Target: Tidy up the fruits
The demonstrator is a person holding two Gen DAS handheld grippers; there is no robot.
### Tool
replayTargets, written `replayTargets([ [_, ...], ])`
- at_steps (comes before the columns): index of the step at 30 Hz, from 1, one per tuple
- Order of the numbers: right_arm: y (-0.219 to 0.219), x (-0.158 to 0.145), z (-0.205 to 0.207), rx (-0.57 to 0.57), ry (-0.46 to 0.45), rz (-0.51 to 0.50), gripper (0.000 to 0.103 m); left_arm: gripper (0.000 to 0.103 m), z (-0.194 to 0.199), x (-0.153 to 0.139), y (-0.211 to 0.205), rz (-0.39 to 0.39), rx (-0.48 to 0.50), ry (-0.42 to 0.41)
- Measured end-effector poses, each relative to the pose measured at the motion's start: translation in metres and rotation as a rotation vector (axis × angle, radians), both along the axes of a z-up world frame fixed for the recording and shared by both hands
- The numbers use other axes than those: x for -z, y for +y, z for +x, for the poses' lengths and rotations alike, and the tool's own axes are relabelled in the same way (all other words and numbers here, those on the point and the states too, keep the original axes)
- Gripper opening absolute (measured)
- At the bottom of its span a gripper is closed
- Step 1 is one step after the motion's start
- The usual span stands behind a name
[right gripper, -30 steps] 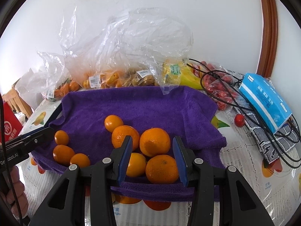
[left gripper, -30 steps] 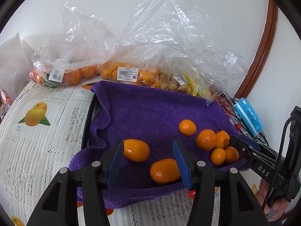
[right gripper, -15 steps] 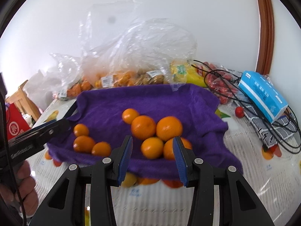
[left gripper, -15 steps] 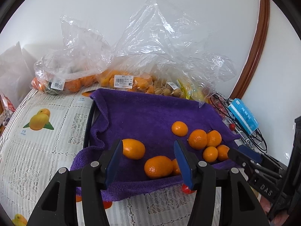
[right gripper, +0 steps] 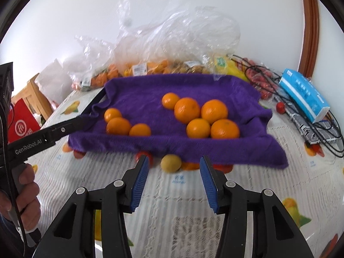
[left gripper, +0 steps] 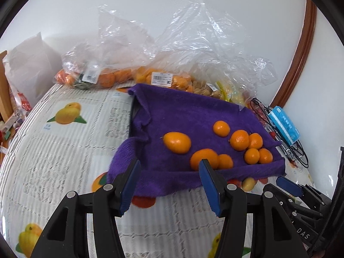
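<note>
Your left gripper (left gripper: 169, 180): jaws part-open, empty. Right gripper (right gripper: 174, 177): jaws just widening, empty. Oranges (right gripper: 187, 110) on purple towel (right gripper: 137, 92).

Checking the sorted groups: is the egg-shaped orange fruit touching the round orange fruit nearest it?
Apart. The left wrist view shows purple towel between the egg-shaped fruit and round fruit.

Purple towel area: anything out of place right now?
One small yellow fruit lies off the purple towel, on the tablecloth just below the towel's near edge, between the open right gripper fingers in view. The oranges sit on the towel.
</note>
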State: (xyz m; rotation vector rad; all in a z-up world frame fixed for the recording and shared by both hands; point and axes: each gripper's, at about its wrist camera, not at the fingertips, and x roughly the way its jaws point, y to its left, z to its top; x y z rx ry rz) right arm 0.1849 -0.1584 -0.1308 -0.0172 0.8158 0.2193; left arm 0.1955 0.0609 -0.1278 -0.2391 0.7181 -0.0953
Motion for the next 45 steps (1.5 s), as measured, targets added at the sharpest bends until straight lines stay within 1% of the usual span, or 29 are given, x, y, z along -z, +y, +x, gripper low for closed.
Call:
replayTargets([
  [3, 0.009, 0.007, 0.0, -0.014, 0.011, -0.019, 0.049, 0.054, -0.004, 0.002, 0.01, -0.016, -0.011, 0.007],
  [5, 0.014, 0.013, 0.004, -0.001, 0.024, -0.045, 0.049, 0.054, -0.005, 0.002, 0.015, -0.034, -0.015, 0.011],
  [9, 0.015, 0.024, 0.014, 0.023, 0.056, -0.049, 0.049, 0.054, -0.004, 0.004, 0.018, -0.047, -0.015, 0.015],
  [15, 0.017, 0.03, 0.025, 0.037, 0.05, -0.08, 0.048, 0.054, -0.002, 0.006, 0.016, -0.048, -0.005, 0.024],
  [18, 0.02, 0.036, 0.031, 0.025, 0.073, -0.091, 0.045, 0.054, -0.001, 0.008, 0.016, -0.039, -0.008, 0.024],
  [20, 0.022, 0.041, 0.035, 0.02, 0.094, -0.095, 0.037, 0.054, -0.001, 0.009, 0.017, -0.037, -0.01, 0.023],
  [22, 0.021, 0.04, 0.036, 0.014, 0.089, -0.081, 0.026, 0.054, -0.001, 0.009, 0.018, -0.037, -0.014, 0.021],
  [24, 0.019, 0.04, 0.036, 0.014, 0.09, -0.073, 0.026, 0.054, -0.001, 0.009, 0.019, -0.04, -0.017, 0.02],
  [28, 0.014, 0.03, 0.029, 0.012, 0.048, -0.063, 0.026, 0.054, 0.001, 0.012, 0.019, -0.054, 0.003, 0.032],
  [36, -0.013, 0.01, 0.007, 0.038, -0.008, -0.045, 0.026, 0.054, -0.005, 0.016, -0.001, -0.028, 0.075, 0.033],
  [38, -0.022, 0.008, 0.002, 0.044, -0.014, -0.043, 0.026, 0.054, -0.007, 0.02, -0.01, -0.037, 0.107, 0.055],
  [40, -0.03, 0.006, -0.003, 0.05, -0.017, -0.048, 0.026, 0.054, -0.007, 0.028, -0.019, -0.049, 0.15, 0.096],
  [45, -0.051, 0.007, -0.016, 0.061, -0.023, -0.059, 0.026, 0.054, -0.006, 0.04, -0.039, -0.064, 0.194, 0.157],
])
